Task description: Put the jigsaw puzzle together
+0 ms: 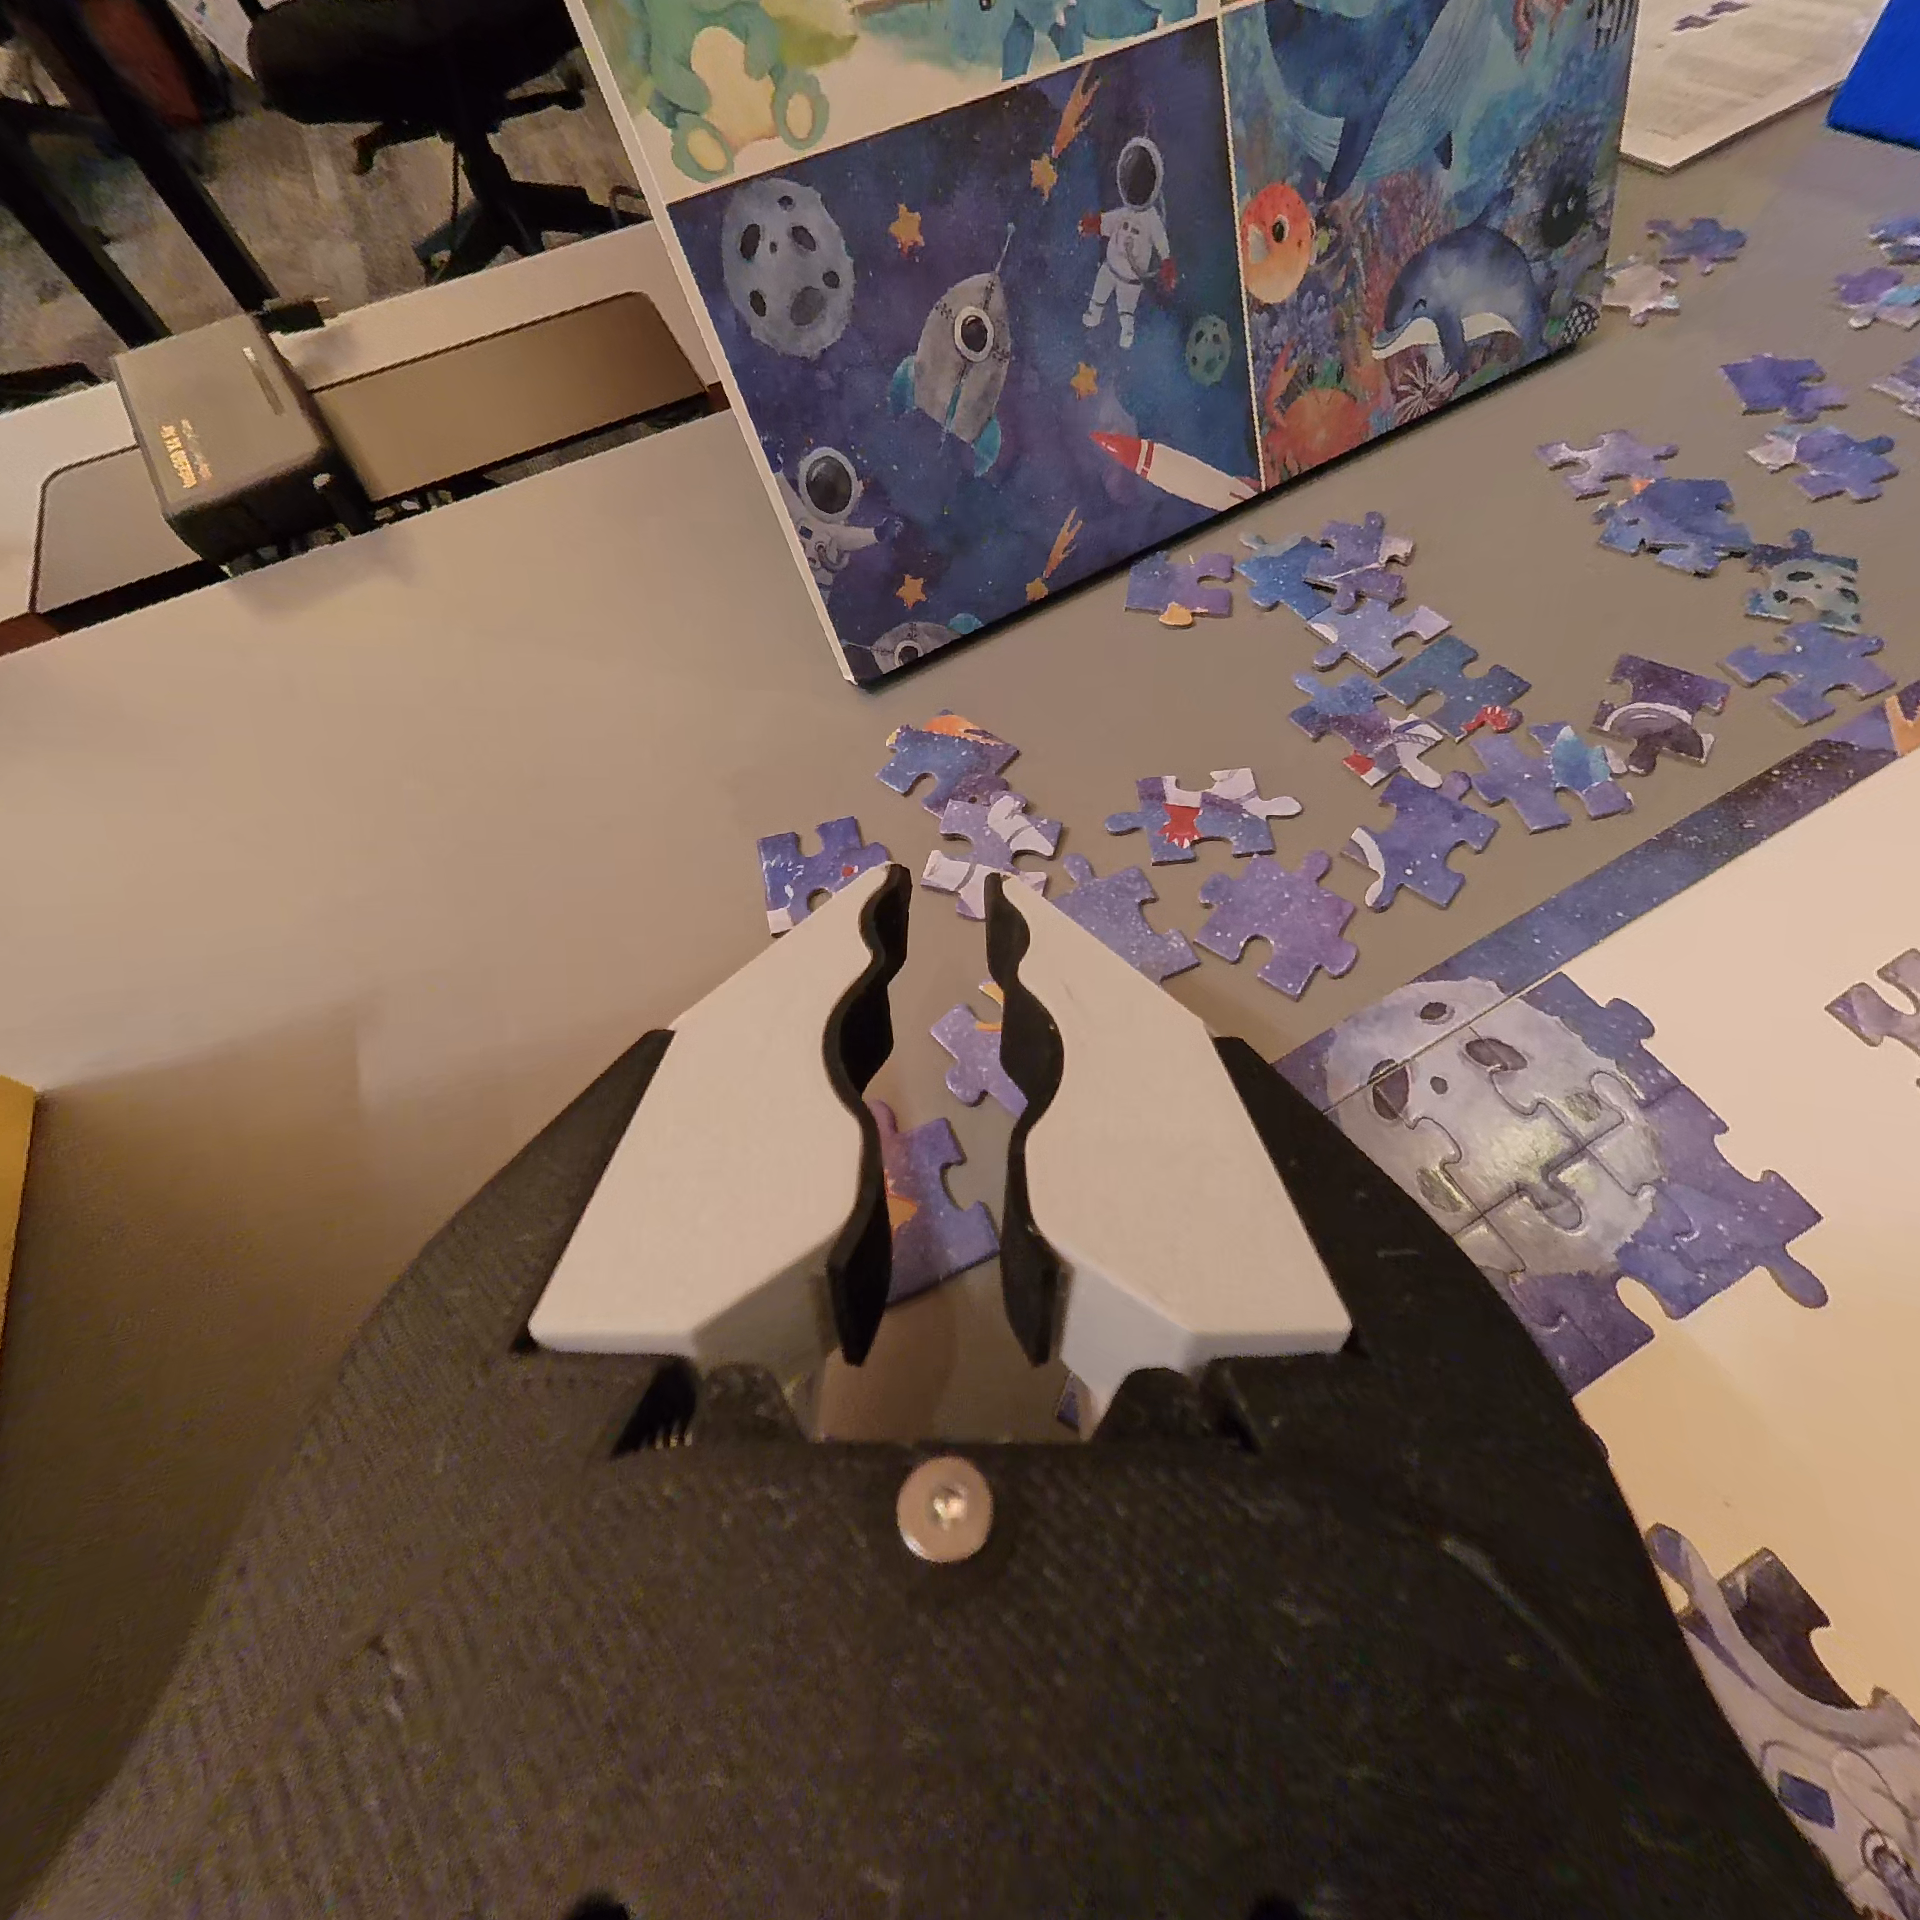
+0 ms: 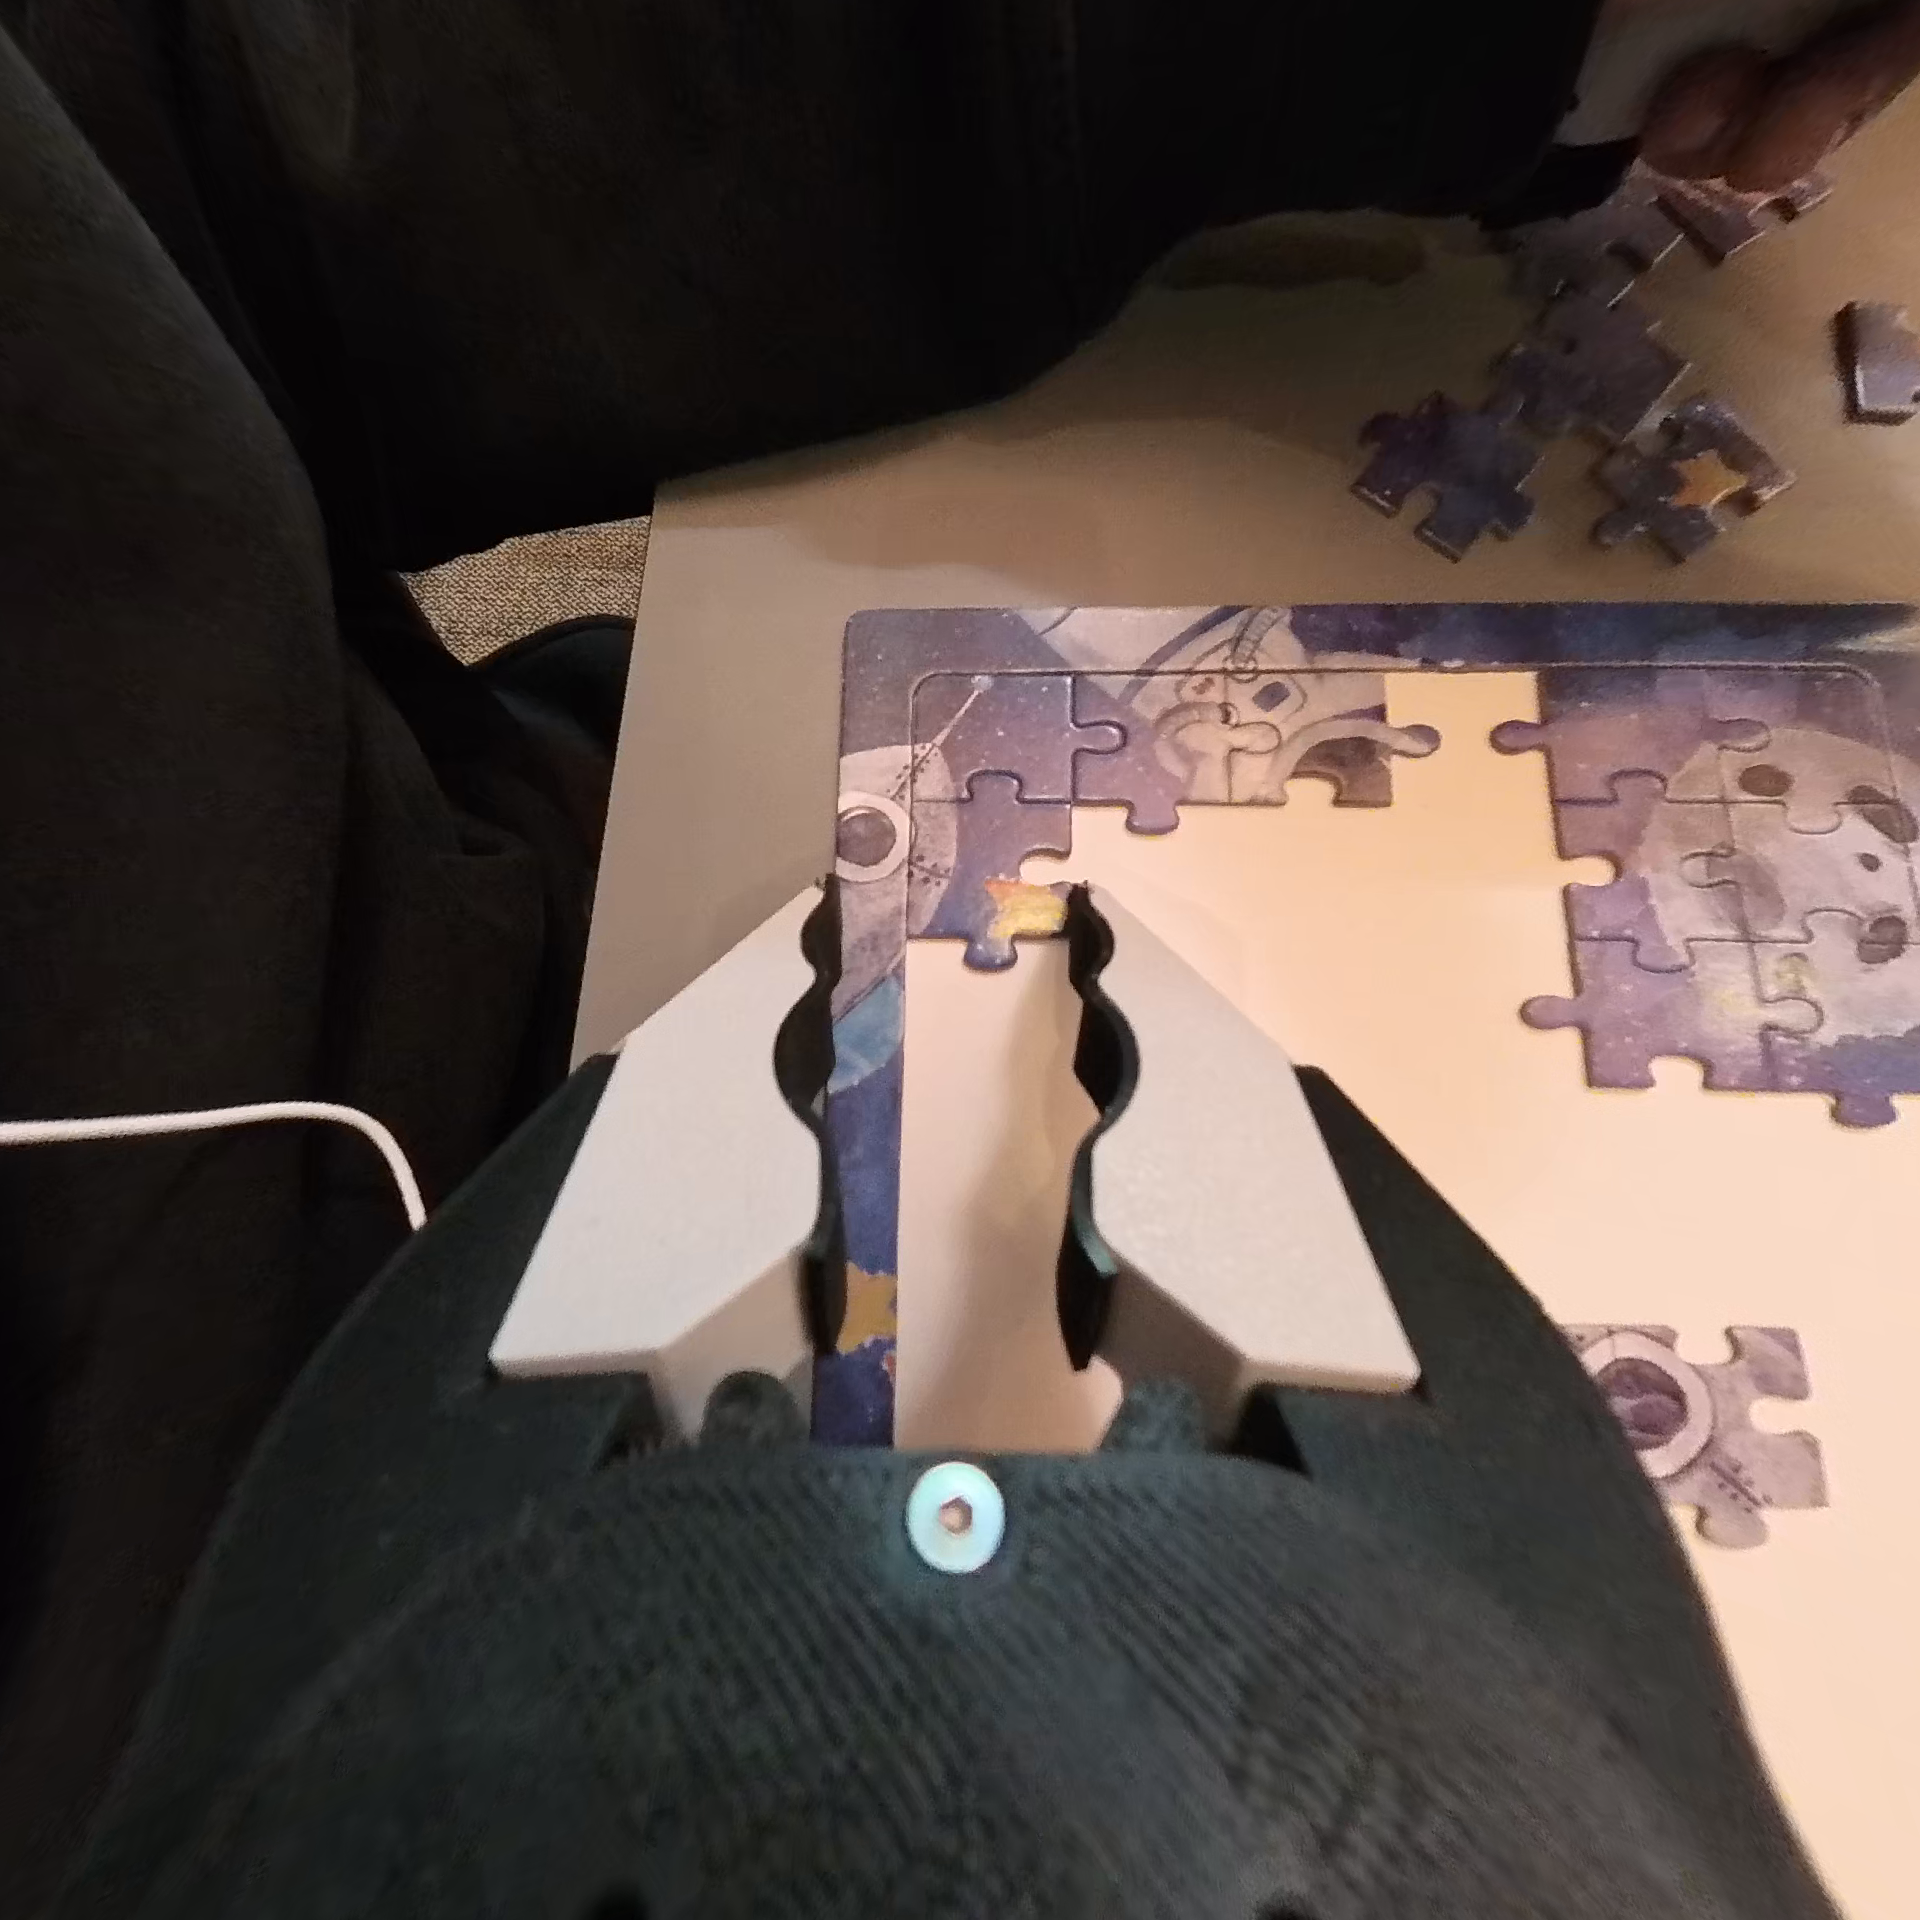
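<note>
My left gripper (image 1: 945,881) hovers over loose purple puzzle pieces (image 1: 1278,920) on the grey table (image 1: 416,779). Its jaws stand a narrow gap apart with nothing between them; one piece (image 1: 971,1049) lies on the table below them. My right gripper (image 2: 951,891) is down on the puzzle tray (image 2: 873,665). Its left pad lies against the tray's outer left edge. Its right pad touches the right edge of a seated piece with a yellow patch (image 2: 1023,909). So the tray border and that piece sit squeezed between the pads. Joined moon pieces (image 2: 1766,883) fill the tray's right side.
A picture box (image 1: 987,343) stands upright behind the loose pieces. A black device (image 1: 229,436) sits at the table's far left edge. A person's hand (image 2: 1725,104) holds joined pieces at the top right. A white cable (image 2: 260,1117) runs over dark clothing. A single piece (image 2: 1704,1434) lies in the tray. There is about 25 centimetres between the tips of the two grippers.
</note>
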`<state>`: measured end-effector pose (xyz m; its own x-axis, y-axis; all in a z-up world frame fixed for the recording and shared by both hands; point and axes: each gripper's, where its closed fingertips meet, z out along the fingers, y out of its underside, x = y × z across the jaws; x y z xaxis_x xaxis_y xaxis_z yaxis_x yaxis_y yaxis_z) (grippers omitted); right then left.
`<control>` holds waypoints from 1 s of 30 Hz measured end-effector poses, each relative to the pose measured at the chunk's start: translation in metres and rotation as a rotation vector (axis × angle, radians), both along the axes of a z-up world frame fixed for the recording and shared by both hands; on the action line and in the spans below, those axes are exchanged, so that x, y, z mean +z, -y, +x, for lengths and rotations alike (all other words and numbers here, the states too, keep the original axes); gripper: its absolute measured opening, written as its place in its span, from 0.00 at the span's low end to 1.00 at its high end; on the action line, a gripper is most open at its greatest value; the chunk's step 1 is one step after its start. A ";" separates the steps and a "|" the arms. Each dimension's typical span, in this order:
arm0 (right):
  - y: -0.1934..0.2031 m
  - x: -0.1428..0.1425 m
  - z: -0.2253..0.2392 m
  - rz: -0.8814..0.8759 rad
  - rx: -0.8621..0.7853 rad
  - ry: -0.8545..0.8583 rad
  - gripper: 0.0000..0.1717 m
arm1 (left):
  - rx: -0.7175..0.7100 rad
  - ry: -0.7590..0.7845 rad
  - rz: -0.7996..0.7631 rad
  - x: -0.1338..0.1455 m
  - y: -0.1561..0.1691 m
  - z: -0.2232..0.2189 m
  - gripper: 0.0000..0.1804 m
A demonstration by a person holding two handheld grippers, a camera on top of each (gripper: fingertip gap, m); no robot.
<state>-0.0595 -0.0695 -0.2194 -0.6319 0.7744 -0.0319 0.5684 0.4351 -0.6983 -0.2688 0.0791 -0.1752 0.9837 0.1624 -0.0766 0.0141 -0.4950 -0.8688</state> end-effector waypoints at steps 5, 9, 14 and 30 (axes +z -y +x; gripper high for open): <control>0.003 0.000 -0.001 0.005 0.012 -0.005 0.26 | -0.001 0.001 0.001 0.000 0.000 0.000 0.07; 0.005 0.001 -0.001 0.012 0.026 -0.005 0.29 | -0.002 0.001 0.002 0.000 0.000 0.000 0.07; 0.007 0.007 -0.010 -0.025 0.009 -0.026 0.36 | -0.007 0.002 -0.003 -0.001 -0.001 0.002 0.07; 0.009 -0.001 -0.018 0.036 0.038 -0.017 0.38 | -0.013 0.002 -0.007 -0.001 -0.001 0.003 0.07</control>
